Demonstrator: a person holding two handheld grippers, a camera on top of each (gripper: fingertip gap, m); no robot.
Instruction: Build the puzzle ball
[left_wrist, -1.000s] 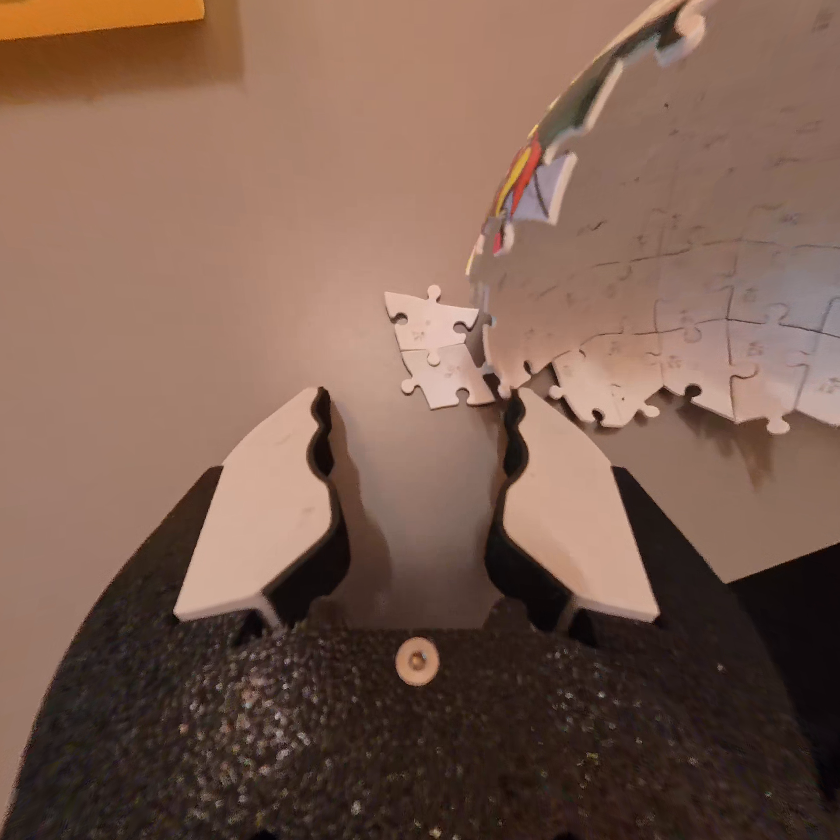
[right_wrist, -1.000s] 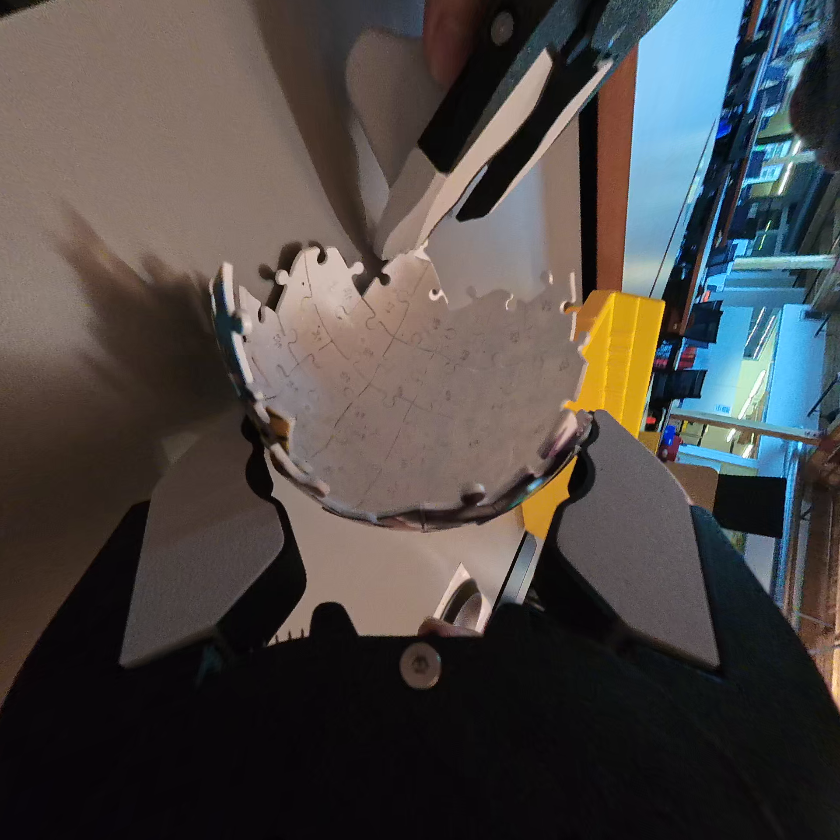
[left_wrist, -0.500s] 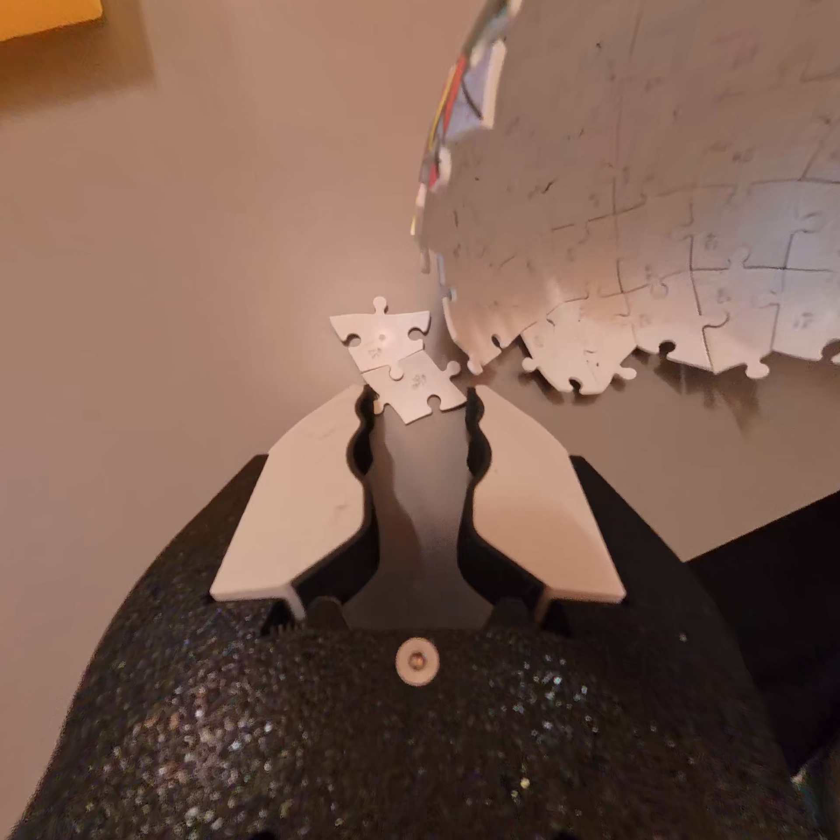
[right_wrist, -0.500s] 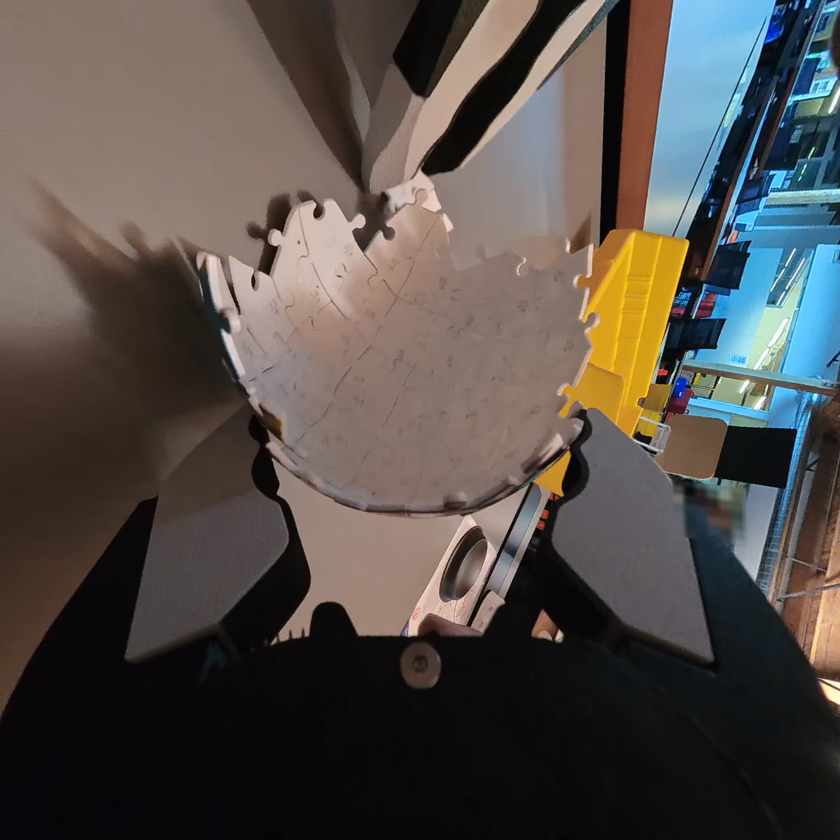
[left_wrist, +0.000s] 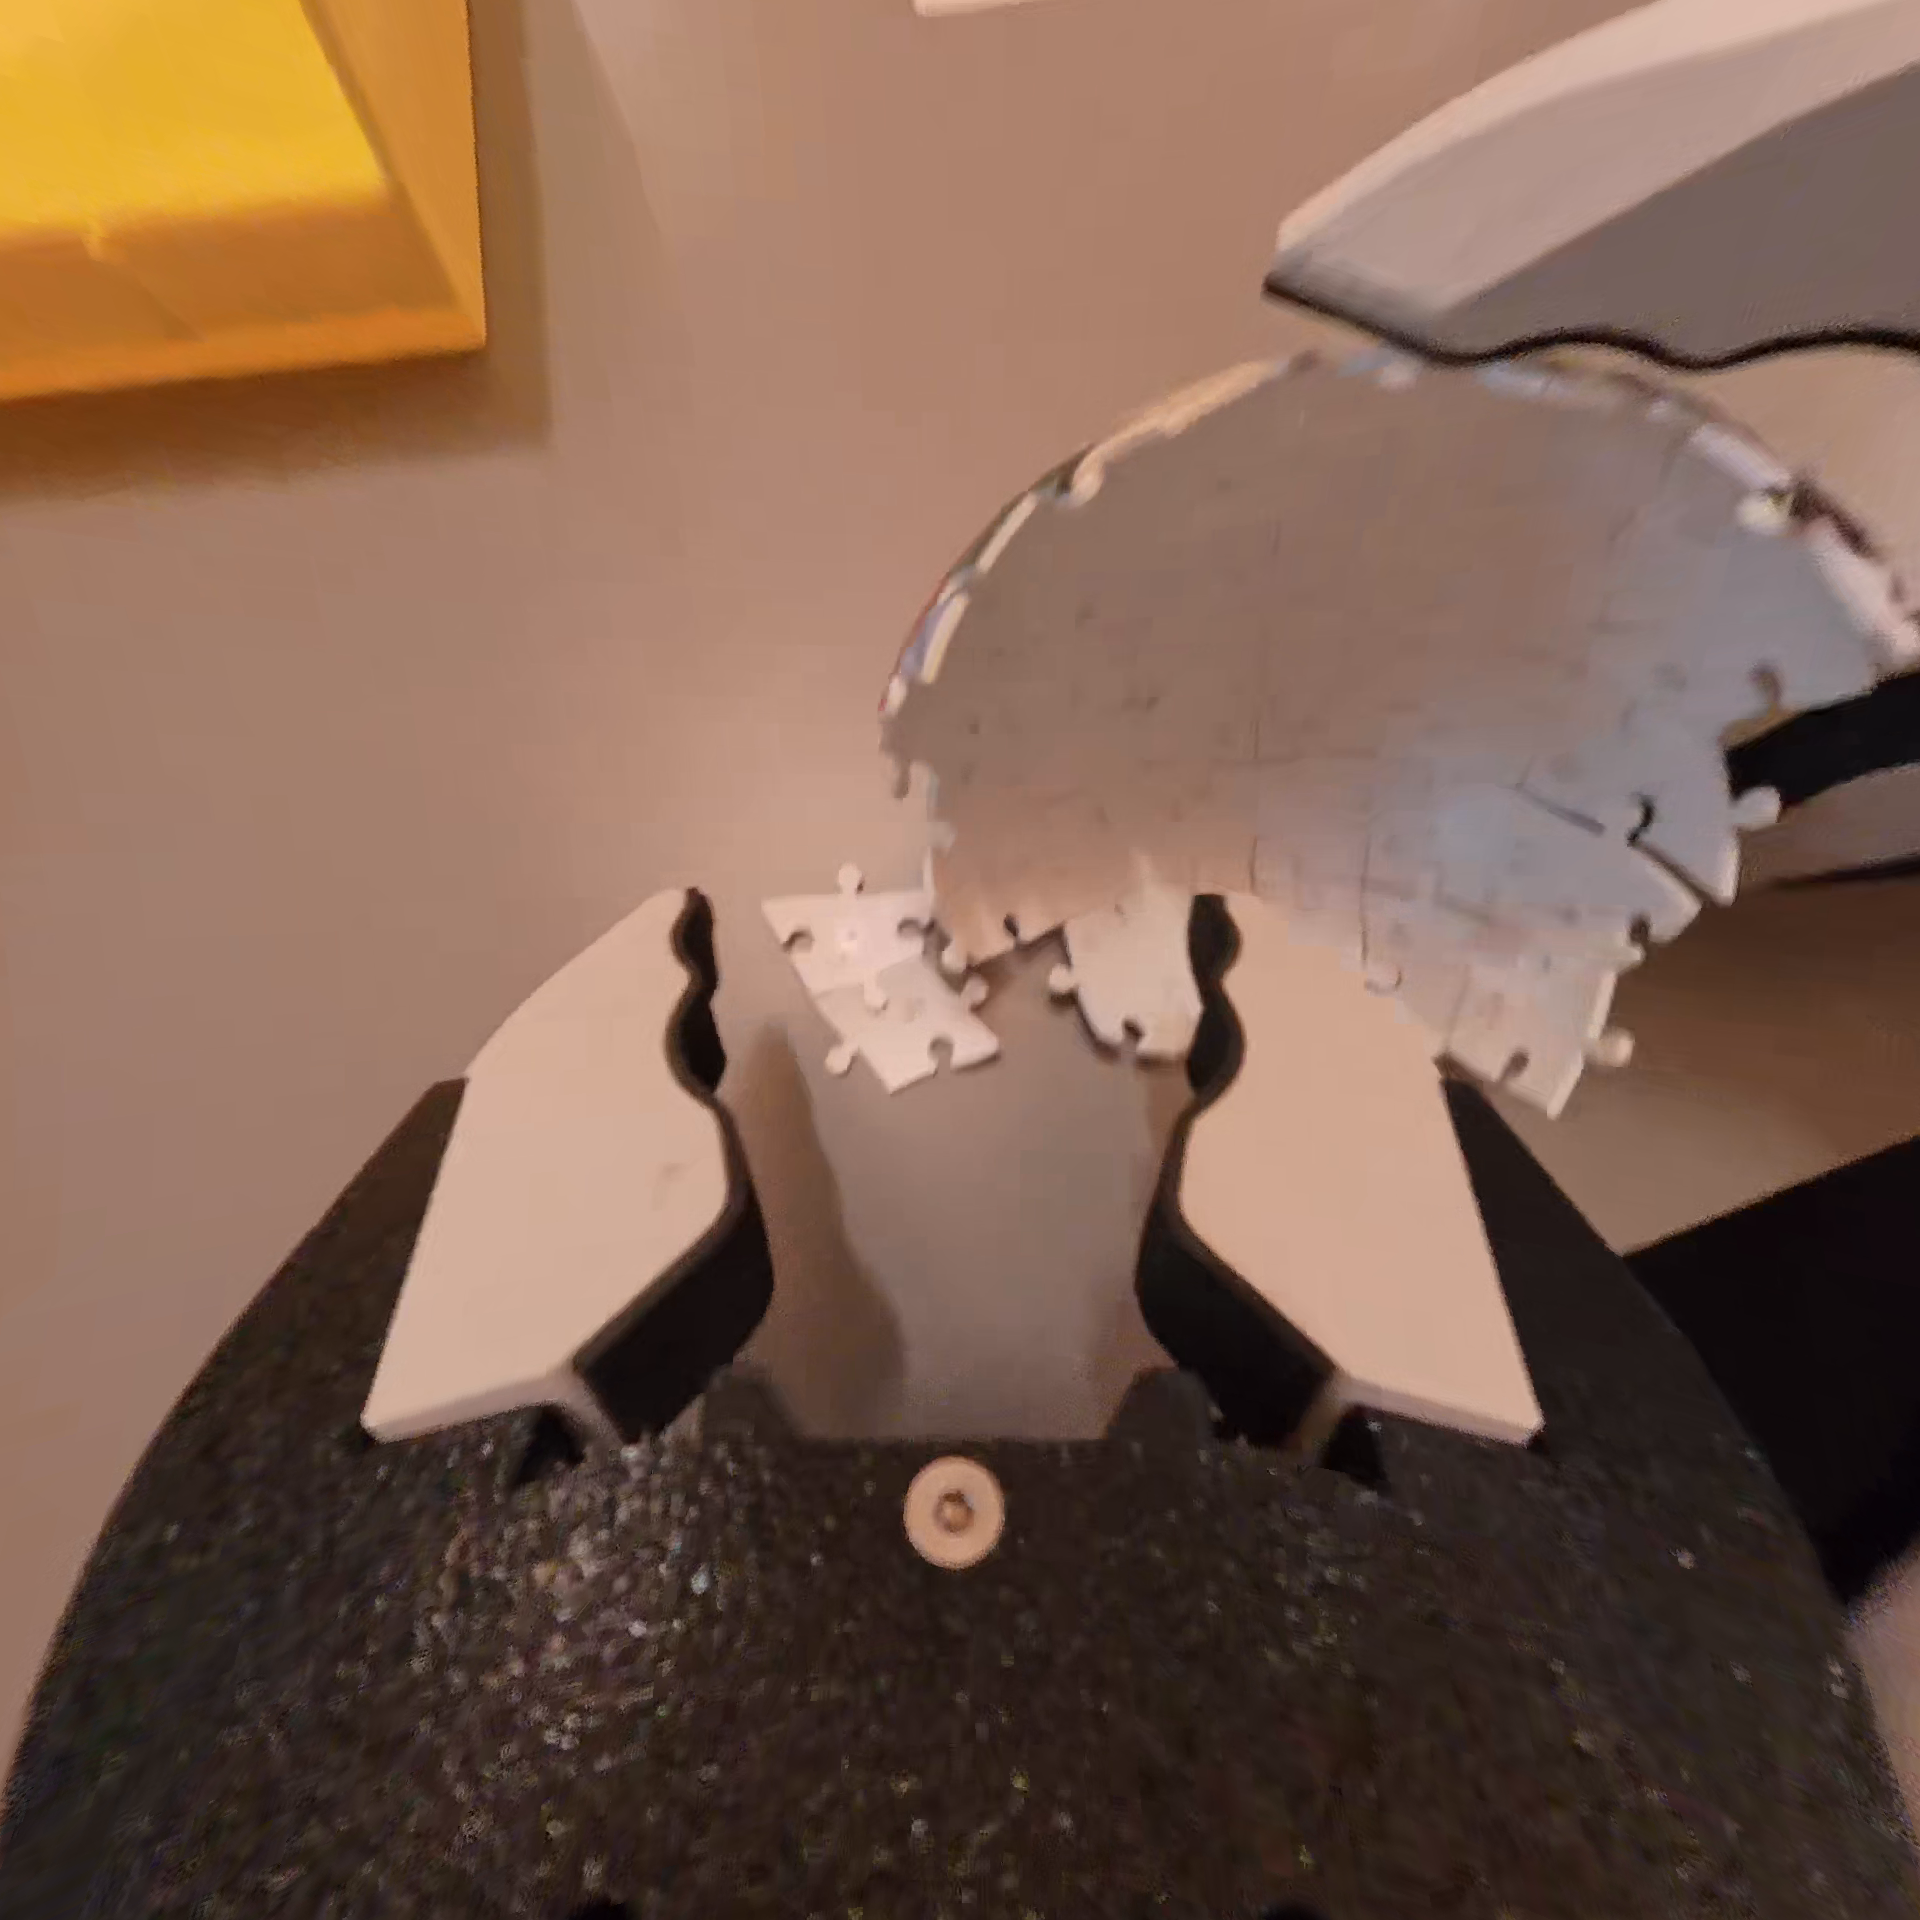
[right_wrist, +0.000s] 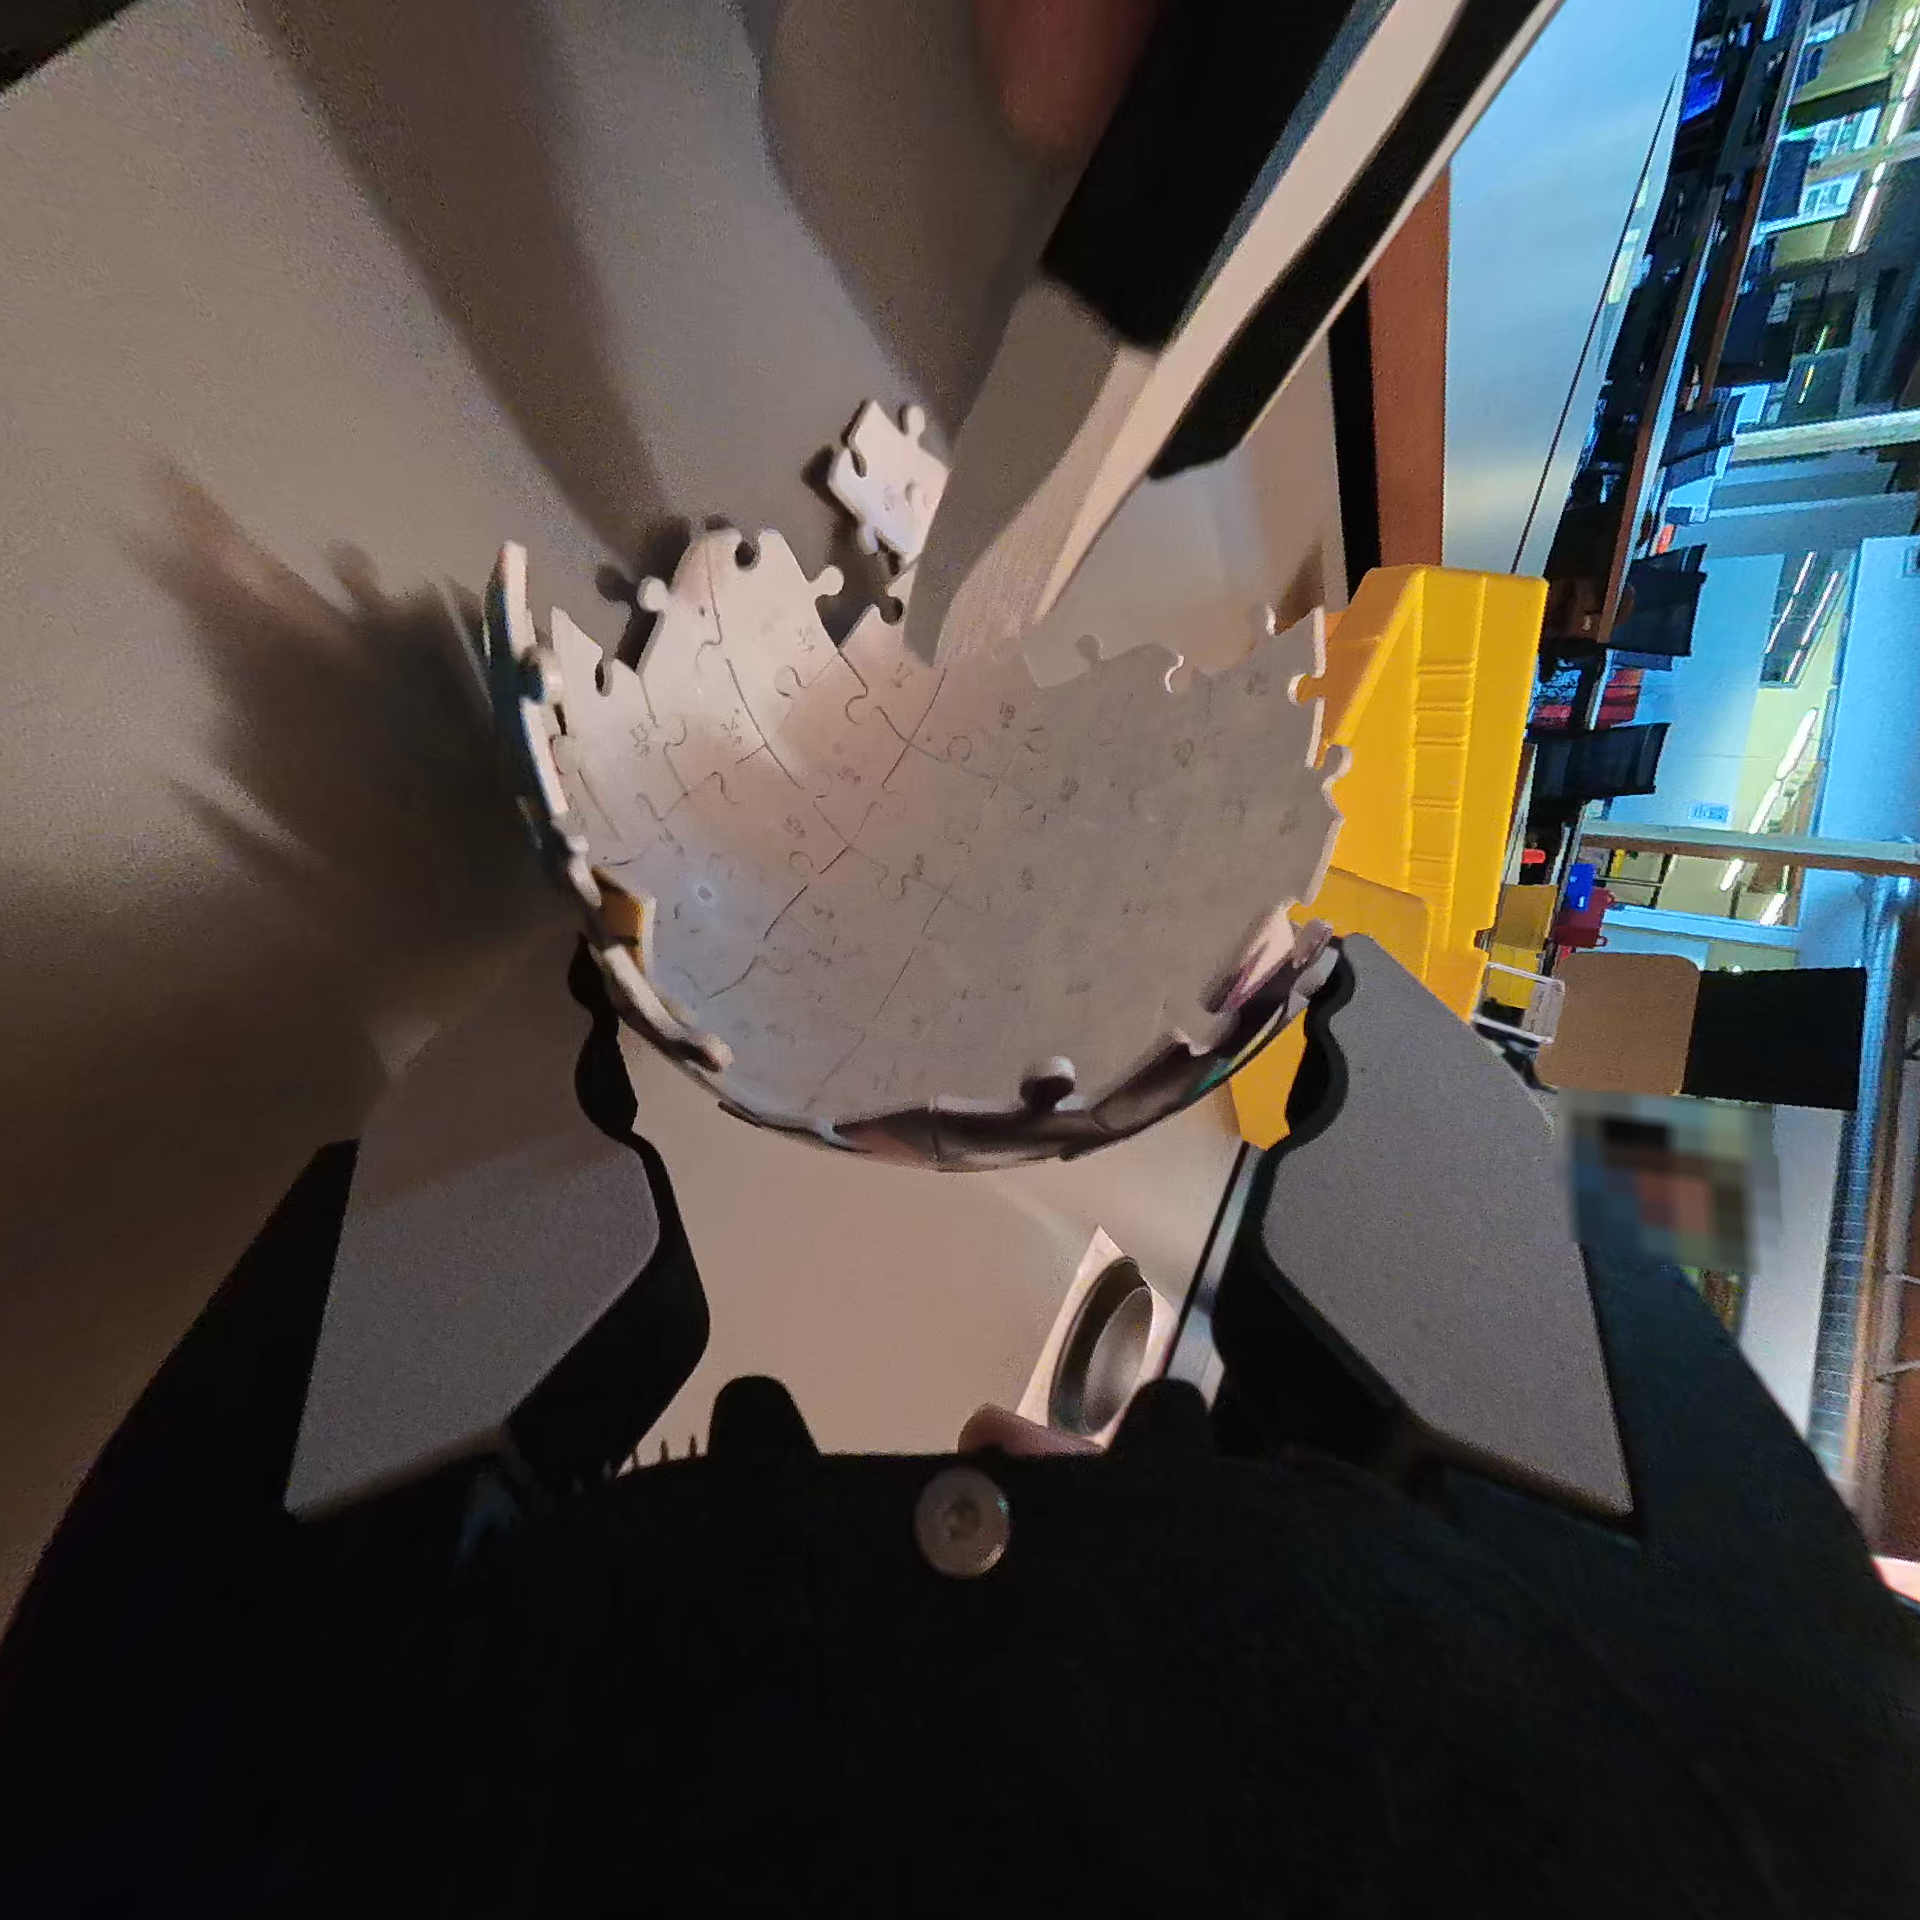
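A half-built puzzle ball (right_wrist: 987, 831), a white shell with its printed side outward, is held above the table. My right gripper (right_wrist: 961, 987) is shut on its rim, and its fingers (left_wrist: 1558, 197) show beside the shell (left_wrist: 1351, 707) in the left wrist view. Two joined loose puzzle pieces (left_wrist: 883, 987) lie blank side up on the table between the fingertips of my left gripper (left_wrist: 951, 987). That gripper is open and empty. Its right fingertip (right_wrist: 956, 582) is at the shell's jagged edge. The loose pieces (right_wrist: 883, 488) lie just beyond that edge.
A yellow bin (left_wrist: 208, 187) stands at the far left of the grey table (left_wrist: 312, 727) and shows behind the shell in the right wrist view (right_wrist: 1423, 790). A round metal part (right_wrist: 1112, 1340) lies near the table edge. A dark object (left_wrist: 1766, 1351) is at the right.
My left gripper narrowed around the joined pieces half a second ago and has now opened wide, leaving them on the table. The shell has shifted and tilted in the left wrist view.
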